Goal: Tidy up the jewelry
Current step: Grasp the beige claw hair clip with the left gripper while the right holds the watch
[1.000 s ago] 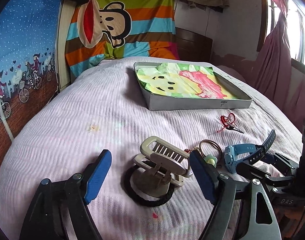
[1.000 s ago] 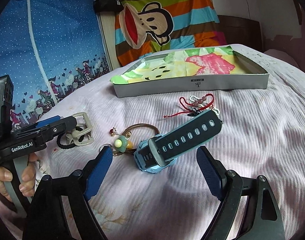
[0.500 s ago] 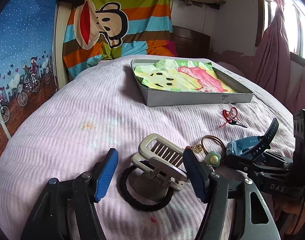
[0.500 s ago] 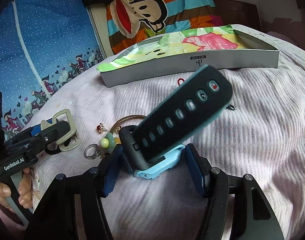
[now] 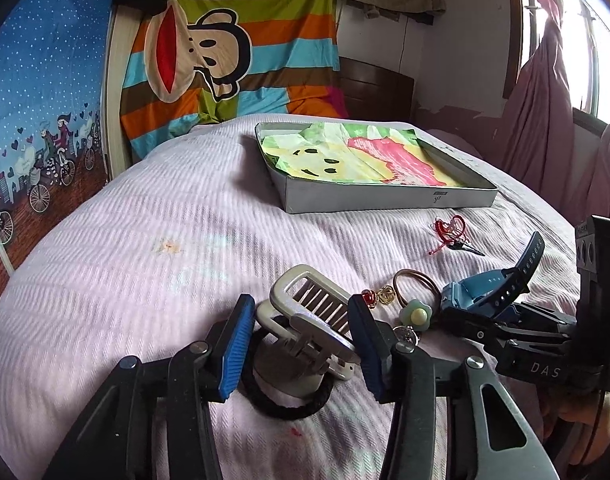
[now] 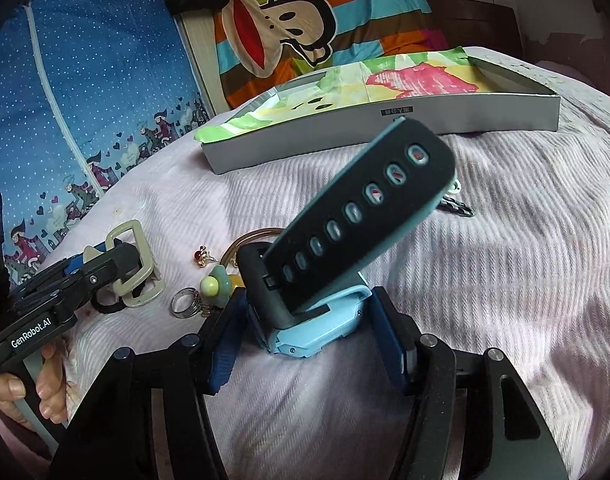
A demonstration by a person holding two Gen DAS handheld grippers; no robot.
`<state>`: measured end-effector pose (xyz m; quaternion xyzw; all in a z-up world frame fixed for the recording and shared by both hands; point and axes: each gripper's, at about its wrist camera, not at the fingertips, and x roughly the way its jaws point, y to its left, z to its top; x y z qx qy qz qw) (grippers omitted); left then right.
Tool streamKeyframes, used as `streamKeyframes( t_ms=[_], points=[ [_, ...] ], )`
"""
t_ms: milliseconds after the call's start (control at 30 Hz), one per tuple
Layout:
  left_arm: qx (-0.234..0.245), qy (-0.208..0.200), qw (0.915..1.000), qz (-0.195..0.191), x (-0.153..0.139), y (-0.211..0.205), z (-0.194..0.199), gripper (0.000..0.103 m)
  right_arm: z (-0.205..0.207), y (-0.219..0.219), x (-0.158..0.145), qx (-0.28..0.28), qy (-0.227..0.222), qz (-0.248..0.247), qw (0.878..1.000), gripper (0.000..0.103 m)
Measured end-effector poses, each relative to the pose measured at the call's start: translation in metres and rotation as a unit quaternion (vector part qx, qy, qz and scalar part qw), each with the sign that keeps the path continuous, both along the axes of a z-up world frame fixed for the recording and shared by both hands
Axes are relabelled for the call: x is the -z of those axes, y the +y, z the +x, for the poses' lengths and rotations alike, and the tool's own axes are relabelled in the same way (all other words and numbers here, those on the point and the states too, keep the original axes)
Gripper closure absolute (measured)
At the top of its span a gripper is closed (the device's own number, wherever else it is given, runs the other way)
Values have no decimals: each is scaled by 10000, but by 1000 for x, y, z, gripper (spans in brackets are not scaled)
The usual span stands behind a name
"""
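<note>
My left gripper (image 5: 299, 330) has its blue pads closed around a beige hair claw clip (image 5: 309, 312) that lies on a black hair tie (image 5: 289, 404). My right gripper (image 6: 309, 336) is shut on the light blue watch (image 6: 321, 320), whose dark strap (image 6: 365, 208) stands up tilted; the watch also shows in the left wrist view (image 5: 481, 298). A flower hair tie (image 5: 415, 312), a red and gold earring (image 5: 379, 296), a silver ring (image 6: 183, 300) and a red cord bracelet (image 5: 451, 228) lie on the bed. The grey shallow box (image 5: 385, 200) sits beyond them.
The bed has a pink ribbed cover (image 5: 145, 248). A striped monkey blanket (image 5: 225, 52) hangs at the headboard. A blue patterned curtain (image 5: 37, 120) is at left and pink curtains (image 5: 545, 100) at right. The box is lined with coloured paper (image 5: 345, 156).
My left gripper moved forward and closed in around the claw clip. My right gripper closed on the blue watch and its strap tipped upright.
</note>
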<state>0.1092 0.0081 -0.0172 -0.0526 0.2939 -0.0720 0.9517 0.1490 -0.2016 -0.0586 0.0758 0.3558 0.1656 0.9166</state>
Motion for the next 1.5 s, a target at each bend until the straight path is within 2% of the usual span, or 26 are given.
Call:
streamKeyframes(
  t_ms=[433,567,667,800,1133,1333,1500],
  points=[
    [-24,-131,9999,-103,0,3,-6,67,-1,-6,0,-18,-104,109,9999,48],
    [-60,-238,9996,-152,0,4,-10,73,-1,-6,1,-16,-110,122,9999,48],
    [-92,-373,9991,-204,-1,6,-14,83,-2,-7,2,-22,-131,150,9998,48],
    [-68,-543,9980,-310,-2,7,-21,87,-5,-7,2,-42,-204,160,9997,48],
    [64,-578,9976,-380,-18,2,-24,93,-13,-15,-1,-84,-468,379,9981,48],
    [310,-434,9963,-672,-28,2,-18,93,-23,-29,-9,-33,-742,741,9945,48],
    [363,-354,9943,-939,-36,4,-8,93,-24,-38,-13,-18,-789,954,9923,48]
  ],
)
